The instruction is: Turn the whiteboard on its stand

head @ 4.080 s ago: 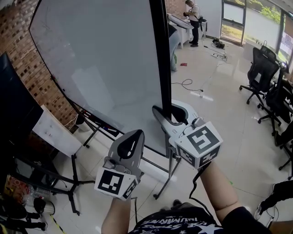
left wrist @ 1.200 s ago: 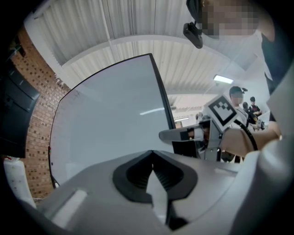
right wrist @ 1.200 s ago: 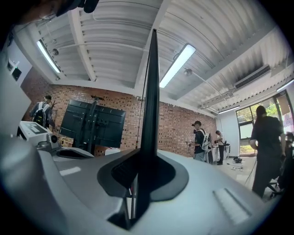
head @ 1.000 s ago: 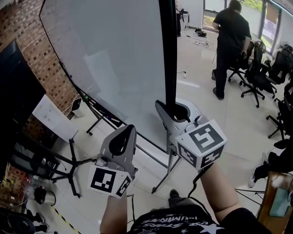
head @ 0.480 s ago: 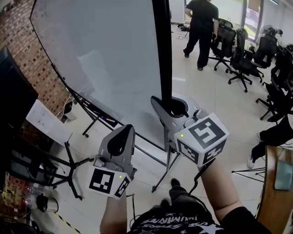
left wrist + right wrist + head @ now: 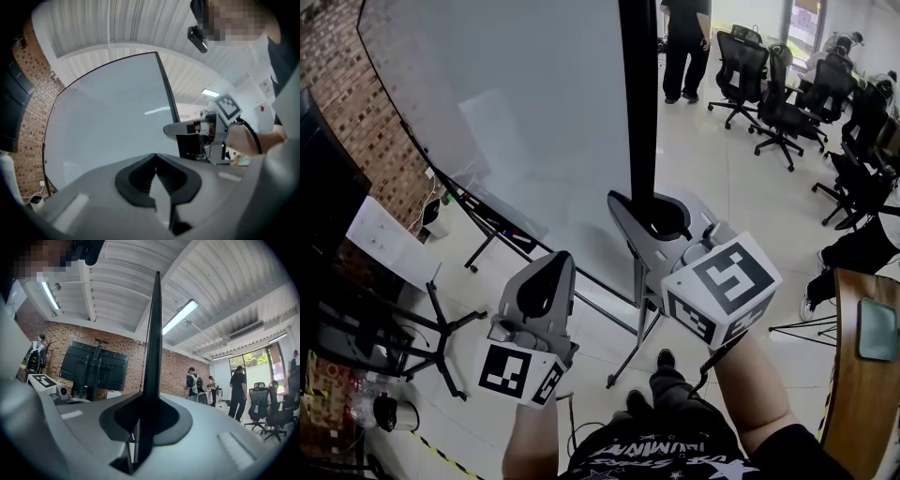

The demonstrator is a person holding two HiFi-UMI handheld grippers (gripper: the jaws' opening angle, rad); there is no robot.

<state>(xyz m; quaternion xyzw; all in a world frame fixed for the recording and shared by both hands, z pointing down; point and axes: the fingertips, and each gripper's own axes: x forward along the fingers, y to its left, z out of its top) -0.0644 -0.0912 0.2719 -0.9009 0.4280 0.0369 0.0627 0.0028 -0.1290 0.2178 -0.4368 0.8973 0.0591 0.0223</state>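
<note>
At the bottom of the head view are the person's two arms. The left gripper (image 6: pixel 553 267) is low and left of the middle. Its fingers are pressed together with nothing in them, and it hangs in the air just in front of the board without touching it.

The right gripper (image 6: pixel 652 217) is a bit higher, near the middle. Its fingers are clenched on the thin black edge (image 6: pixel 639 94) of the whiteboard (image 6: pixel 516 112), one finger on each side.

The whiteboard fills the upper left and middle of the head view. It sits on its stand (image 6: pixel 623 347), whose thin metal legs rest on the shiny floor (image 6: pixel 722 169) just above the person's shoes (image 6: pixel 661 361).

To the left are a brick wall (image 6: pixel 356 103) and a big black screen (image 6: pixel 328 187). Far off at the top right are office chairs (image 6: pixel 769 84) and a person standing (image 6: pixel 684 37).

What could go wrong? The edge is thin and smooth, so the fingers may slip off if the push is too quick. Only one gripper holds the board, so it could swing fast or wobble. A hard push may also slide or tip the stand, and its legs are close to the person's feet.
</note>
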